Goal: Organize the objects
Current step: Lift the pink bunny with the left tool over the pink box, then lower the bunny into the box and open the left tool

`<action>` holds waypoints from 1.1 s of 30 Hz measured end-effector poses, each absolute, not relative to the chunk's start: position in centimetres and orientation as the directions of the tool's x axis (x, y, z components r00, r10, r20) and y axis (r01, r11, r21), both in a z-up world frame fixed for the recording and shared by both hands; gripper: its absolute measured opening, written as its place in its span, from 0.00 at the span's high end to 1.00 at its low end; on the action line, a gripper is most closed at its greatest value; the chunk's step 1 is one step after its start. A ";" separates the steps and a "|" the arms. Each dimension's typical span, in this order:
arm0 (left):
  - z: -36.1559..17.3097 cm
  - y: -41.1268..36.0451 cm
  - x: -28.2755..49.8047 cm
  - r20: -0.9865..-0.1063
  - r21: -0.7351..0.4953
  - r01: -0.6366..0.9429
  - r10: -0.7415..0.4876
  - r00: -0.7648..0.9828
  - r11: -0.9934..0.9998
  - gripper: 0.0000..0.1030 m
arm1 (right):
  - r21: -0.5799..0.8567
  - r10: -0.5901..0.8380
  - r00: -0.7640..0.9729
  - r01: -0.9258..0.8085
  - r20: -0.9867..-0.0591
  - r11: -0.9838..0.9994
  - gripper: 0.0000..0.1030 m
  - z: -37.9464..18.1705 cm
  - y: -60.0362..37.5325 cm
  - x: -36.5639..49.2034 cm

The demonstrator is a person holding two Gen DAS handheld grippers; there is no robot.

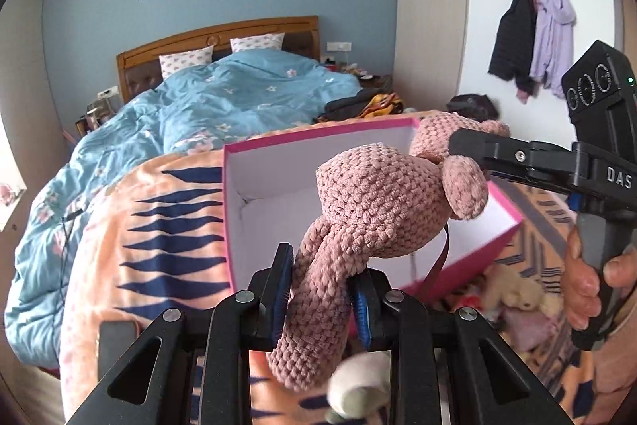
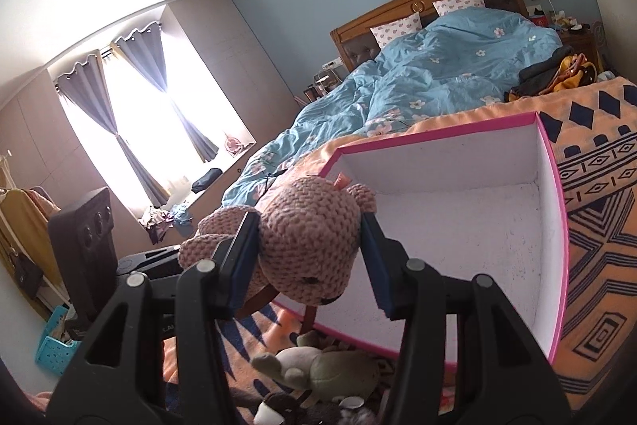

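A pink crochet plush bear [image 1: 374,202] hangs in the air in front of an open pink box [image 1: 318,136] with a white inside. My left gripper [image 1: 322,277] is shut on one of the bear's long limbs. My right gripper [image 1: 462,154] comes in from the right and grips the bear near its ear. In the right wrist view my right gripper [image 2: 309,226] is shut on the bear's head [image 2: 306,245], at the near left corner of the box [image 2: 438,130]. The box holds nothing that I can see.
The box rests on an orange patterned blanket [image 1: 159,226] at the foot of a bed with a blue duvet [image 1: 239,98]. A green-grey plush [image 2: 318,373] and a beige plush dog [image 1: 517,293] lie below the bear. A hand [image 1: 581,289] holds the right gripper's handle.
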State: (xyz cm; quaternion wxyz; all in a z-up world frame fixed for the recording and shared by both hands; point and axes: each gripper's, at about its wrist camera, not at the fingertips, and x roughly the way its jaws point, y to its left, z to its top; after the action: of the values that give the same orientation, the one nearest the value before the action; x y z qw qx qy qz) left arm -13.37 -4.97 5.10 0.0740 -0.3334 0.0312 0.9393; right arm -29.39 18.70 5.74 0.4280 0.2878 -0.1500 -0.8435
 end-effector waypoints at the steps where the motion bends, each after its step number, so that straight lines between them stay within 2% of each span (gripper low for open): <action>1: 4.8 -5.0 -14.1 -0.642 0.019 -0.158 0.110 -0.759 -0.987 0.74 | 0.504 -0.805 -0.469 0.627 -0.364 -0.594 0.49 5.4 18.5 -29.8; 9: 2.2 -4.7 -17.0 -0.711 0.071 -0.156 0.060 -0.700 -0.985 0.74 | 0.563 -0.785 -0.427 0.548 -0.448 -0.619 0.48 1.7 18.0 -33.6; 15: 0.9 -4.3 -17.6 -0.737 0.104 -0.167 0.036 -0.675 -0.980 0.72 | 0.518 -0.700 -0.414 0.475 -0.582 -0.711 0.47 -1.0 17.4 -35.6; 18: 0.6 -4.2 -17.5 -0.741 0.118 -0.168 0.025 -0.671 -0.979 0.71 | 0.490 -0.671 -0.413 0.466 -0.616 -0.737 0.43 -1.6 17.3 -35.8; 26: 0.8 -4.7 -17.0 -0.744 0.086 -0.173 0.052 -0.667 -0.981 0.64 | 0.437 -0.656 -0.424 0.507 -0.624 -0.743 0.41 -1.3 17.6 -34.5; 29: 0.7 -4.6 -16.5 -0.744 0.073 -0.186 0.071 -0.664 -0.980 0.64 | 0.367 -0.625 -0.457 0.534 -0.633 -0.762 0.35 -0.9 17.8 -33.5; 33: 0.7 -4.2 -16.0 -0.741 0.073 -0.192 0.075 -0.667 -0.979 0.64 | 0.291 -0.596 -0.488 0.564 -0.637 -0.773 0.34 -0.5 18.1 -32.7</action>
State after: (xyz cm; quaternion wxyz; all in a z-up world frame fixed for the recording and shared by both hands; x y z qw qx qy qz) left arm -15.97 -4.18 0.67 0.0733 -0.4015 0.0725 0.9101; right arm -32.70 18.08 -0.53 0.3365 0.3778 -0.0212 -0.8623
